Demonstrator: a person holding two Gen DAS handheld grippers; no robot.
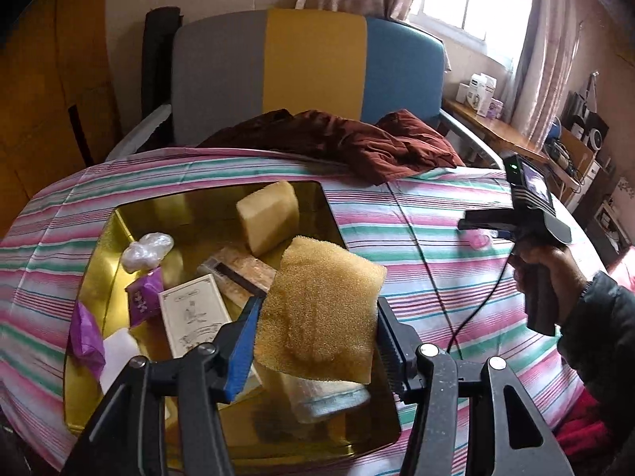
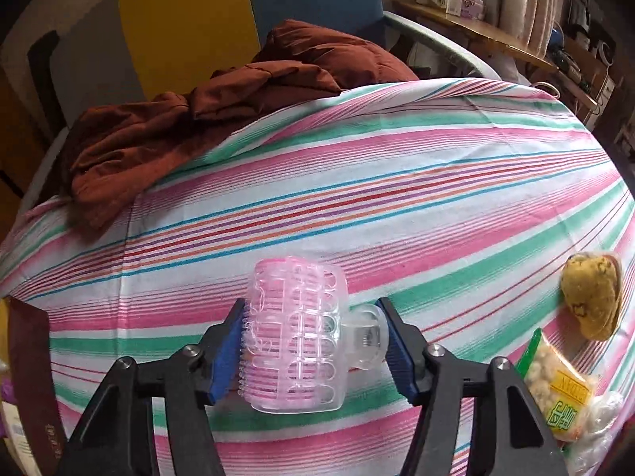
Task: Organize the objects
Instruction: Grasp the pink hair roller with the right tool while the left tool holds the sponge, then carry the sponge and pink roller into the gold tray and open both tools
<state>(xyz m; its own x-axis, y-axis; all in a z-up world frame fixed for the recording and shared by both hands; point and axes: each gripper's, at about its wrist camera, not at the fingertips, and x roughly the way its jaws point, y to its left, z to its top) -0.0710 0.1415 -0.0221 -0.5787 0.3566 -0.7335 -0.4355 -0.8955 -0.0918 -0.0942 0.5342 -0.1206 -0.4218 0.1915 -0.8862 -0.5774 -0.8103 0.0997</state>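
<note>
My left gripper (image 1: 317,317) is shut on a brown-yellow sponge (image 1: 317,309) and holds it above the gold tin tray (image 1: 95,261). The tray holds a pale foam block (image 1: 268,218), a white printed box (image 1: 192,309), purple packets (image 1: 145,295), a clear wrapped ball (image 1: 147,250) and a clear jar (image 1: 325,398). My right gripper (image 2: 313,341) has its jaws around a pink and clear plastic hair roller with a clip (image 2: 297,329), which lies on the striped cloth (image 2: 397,182). The right gripper also shows in the left wrist view (image 1: 470,224), to the right of the tray.
A dark red jacket (image 1: 357,139) lies at the far edge of the striped table, before a grey, yellow and blue chair (image 1: 309,67). A yellow stuffed toy (image 2: 593,295) and a snack packet (image 2: 561,392) lie at the right. A black cable (image 1: 476,305) crosses the cloth.
</note>
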